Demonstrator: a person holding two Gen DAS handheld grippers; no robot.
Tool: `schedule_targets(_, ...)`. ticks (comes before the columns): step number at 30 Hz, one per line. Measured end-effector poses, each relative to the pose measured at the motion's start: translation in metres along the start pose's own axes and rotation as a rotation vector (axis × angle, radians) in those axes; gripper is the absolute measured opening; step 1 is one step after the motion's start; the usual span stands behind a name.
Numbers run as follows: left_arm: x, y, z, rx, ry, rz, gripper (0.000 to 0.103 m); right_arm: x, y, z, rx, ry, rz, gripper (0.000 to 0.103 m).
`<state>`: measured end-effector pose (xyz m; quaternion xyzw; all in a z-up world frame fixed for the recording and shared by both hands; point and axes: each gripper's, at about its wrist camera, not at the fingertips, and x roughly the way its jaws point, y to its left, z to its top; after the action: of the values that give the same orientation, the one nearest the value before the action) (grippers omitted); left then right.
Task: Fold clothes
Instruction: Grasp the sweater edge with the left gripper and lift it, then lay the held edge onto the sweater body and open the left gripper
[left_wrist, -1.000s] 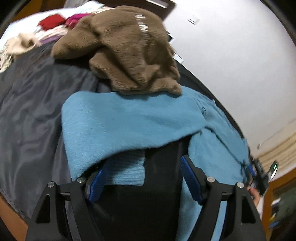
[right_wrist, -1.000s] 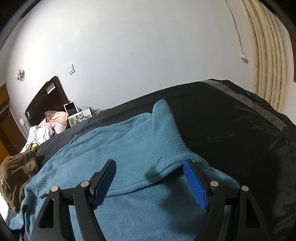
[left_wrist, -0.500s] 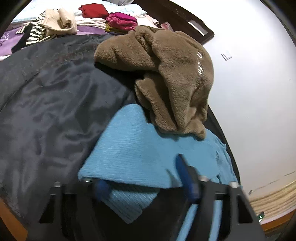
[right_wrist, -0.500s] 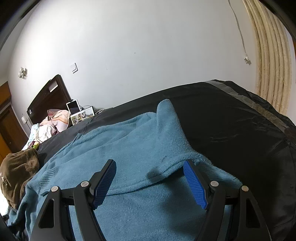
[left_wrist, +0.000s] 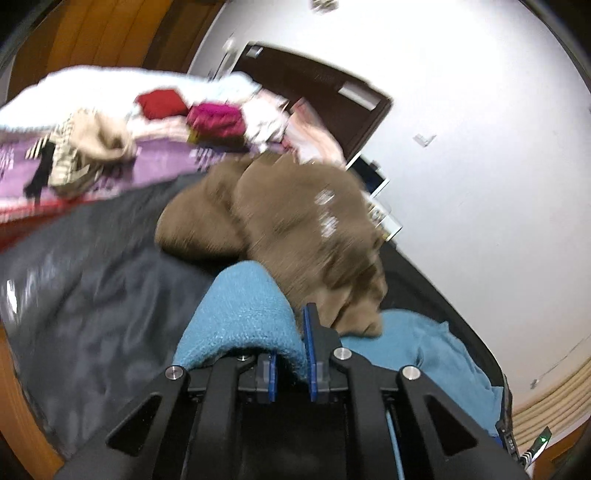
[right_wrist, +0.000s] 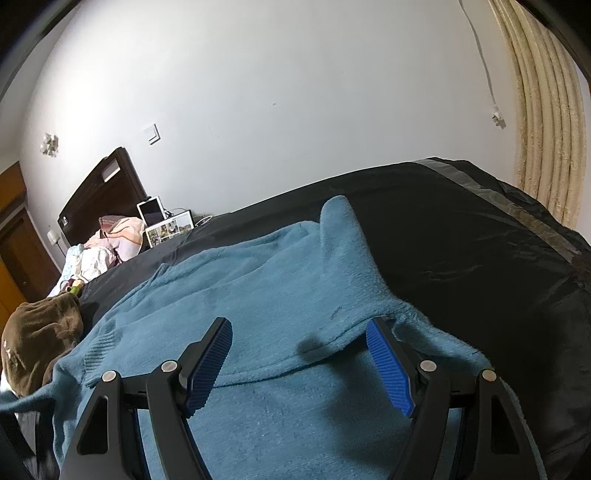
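The left gripper (left_wrist: 291, 363) has just been closing; its fingers clamp the fluffy blue knit sweater's (right_wrist: 258, 295) cuff on the bed, and lifting may drag the brown fleece garment (left_wrist: 295, 240) along; right gripper (right_wrist: 299, 362) fingers stand apart

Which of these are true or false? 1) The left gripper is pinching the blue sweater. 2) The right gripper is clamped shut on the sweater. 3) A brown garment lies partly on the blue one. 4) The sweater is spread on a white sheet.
1) True: the left gripper has just been closing, and a fold of the blue sweater is bunched between its pads.
2) False: the right gripper hangs open over the sweater, gripping nothing.
3) True: the brown garment overlaps the sweater's far edge.
4) False: it lies on a dark cover.
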<state>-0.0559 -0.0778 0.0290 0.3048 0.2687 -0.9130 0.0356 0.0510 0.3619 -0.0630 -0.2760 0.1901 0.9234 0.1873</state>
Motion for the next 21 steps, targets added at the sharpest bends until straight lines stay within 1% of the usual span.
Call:
schedule_targets(2, -0.005, -0.014, 0.007, 0.049, -0.030, -0.017, 0.014, 0.000, 0.002, 0.000, -0.006, 0.000, 0.003, 0.077)
schedule_targets(4, -0.007, -0.037, 0.011, 0.108, -0.053, -0.047, 0.014, 0.000, 0.002, -0.001, -0.005, 0.007, 0.007, 0.077)
schedule_targets(7, -0.010, -0.077, 0.012, 0.205, -0.068, -0.117, 0.014, 0.002, 0.001, -0.002, 0.004, 0.021, 0.014, 0.077)
schedule_targets(9, -0.008, -0.110, 0.009, 0.288, -0.075, -0.162, 0.014, 0.002, 0.001, -0.002, 0.006, 0.026, 0.018, 0.077)
schedule_targets(11, -0.003, -0.142, 0.003, 0.368, -0.065, -0.211, 0.014, 0.001, 0.003, -0.002, 0.000, 0.023, 0.021, 0.077)
schedule_targets(12, 0.001, -0.162, -0.003, 0.415, -0.053, -0.249, 0.014, 0.000, 0.004, -0.002, -0.003, 0.020, 0.024, 0.077)
schedule_targets(15, 0.014, -0.210, -0.024, 0.532, 0.011, -0.342, 0.014, -0.002, 0.002, -0.001, 0.005, 0.016, 0.030, 0.077)
schedule_targets(17, 0.029, -0.243, -0.048, 0.618, 0.100, -0.406, 0.014, -0.003, -0.001, 0.000, 0.024, 0.017, 0.026, 0.077)
schedule_targets(18, 0.038, -0.260, -0.066, 0.673, 0.160, -0.440, 0.014, -0.003, -0.003, 0.001, 0.035, 0.018, 0.022, 0.077)
schedule_targets(20, 0.055, -0.282, -0.099, 0.773, 0.256, -0.477, 0.015, -0.003, -0.008, 0.002, 0.054, 0.015, 0.014, 0.077)
schedule_targets(21, 0.063, -0.290, -0.117, 0.825, 0.301, -0.475, 0.021, -0.004, -0.010, 0.002, 0.062, 0.012, 0.011, 0.077)
